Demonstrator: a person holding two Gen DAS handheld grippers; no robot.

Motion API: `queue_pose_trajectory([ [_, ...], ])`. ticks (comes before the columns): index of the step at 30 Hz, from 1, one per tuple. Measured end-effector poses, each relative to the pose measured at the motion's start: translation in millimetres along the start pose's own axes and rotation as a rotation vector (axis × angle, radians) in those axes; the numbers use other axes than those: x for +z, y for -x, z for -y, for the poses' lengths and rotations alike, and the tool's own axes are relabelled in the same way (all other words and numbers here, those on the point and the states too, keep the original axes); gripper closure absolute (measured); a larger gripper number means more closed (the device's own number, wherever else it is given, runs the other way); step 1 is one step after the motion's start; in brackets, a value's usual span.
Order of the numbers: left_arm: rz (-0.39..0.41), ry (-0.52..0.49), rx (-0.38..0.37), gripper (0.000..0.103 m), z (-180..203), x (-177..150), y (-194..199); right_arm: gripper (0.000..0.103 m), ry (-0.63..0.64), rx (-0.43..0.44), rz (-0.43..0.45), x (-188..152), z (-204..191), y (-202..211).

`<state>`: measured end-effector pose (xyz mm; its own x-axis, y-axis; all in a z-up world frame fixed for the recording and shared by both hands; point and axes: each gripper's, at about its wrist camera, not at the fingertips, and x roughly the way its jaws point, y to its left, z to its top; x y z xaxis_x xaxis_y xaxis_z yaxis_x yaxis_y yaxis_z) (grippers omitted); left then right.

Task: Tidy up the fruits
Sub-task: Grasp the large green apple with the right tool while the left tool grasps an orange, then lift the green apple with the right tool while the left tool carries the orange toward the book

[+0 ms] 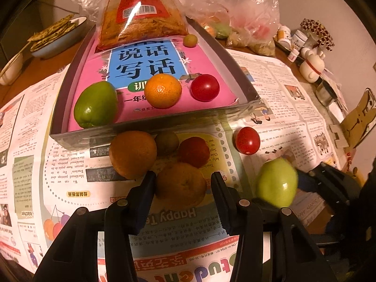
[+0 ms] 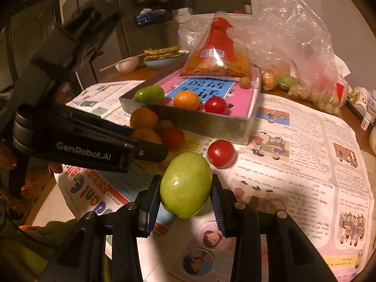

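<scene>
1. The left wrist view looks steeply down along the left gripper (image 1: pixel 183 185), close over the newspaper (image 1: pixel 70 169), facing the tray (image 1: pixel 145 127) head-on, with the wall and shelf clutter at its right edge.
2. The right wrist view looks down less steeply along the right gripper (image 2: pixel 185 192), from the tray's (image 2: pixel 199 119) right corner side, taking in the room behind.
3. Each camera catches the other tool: the right gripper (image 1: pixel 329 181) enters the left view low right; the left gripper (image 2: pixel 150 150) crosses the right view from the left.
4. Both views share the tray, the fruit pile before it, the lone tomato (image 1: pixel 247 140) (image 2: pixel 221 153), the green fruit (image 1: pixel 277 183) (image 2: pixel 185 185) and the plastic bag (image 1: pixel 235 4) (image 2: pixel 293 35).
</scene>
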<state>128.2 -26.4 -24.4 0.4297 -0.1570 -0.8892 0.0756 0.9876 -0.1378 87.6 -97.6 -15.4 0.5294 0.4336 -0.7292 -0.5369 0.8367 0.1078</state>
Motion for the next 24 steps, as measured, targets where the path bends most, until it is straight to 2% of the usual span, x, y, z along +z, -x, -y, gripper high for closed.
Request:
queue_pose_trajectory([
  [13,-0.025,0.034,0.090,0.053,9,5,-11,0.063,-0.028,-0.079,0.041,9,26,9],
  [15,-0.030,0.041,0.112,0.058,10,7,-12,0.063,-0.023,-0.086,0.061,15,29,12],
  [19,-0.039,0.037,0.122,0.058,13,7,-12,0.063,0.001,-0.106,0.121,28,30,22],
  [24,-0.048,0.032,0.109,0.059,20,9,-8,0.063,0.014,-0.087,0.144,35,32,25],
])
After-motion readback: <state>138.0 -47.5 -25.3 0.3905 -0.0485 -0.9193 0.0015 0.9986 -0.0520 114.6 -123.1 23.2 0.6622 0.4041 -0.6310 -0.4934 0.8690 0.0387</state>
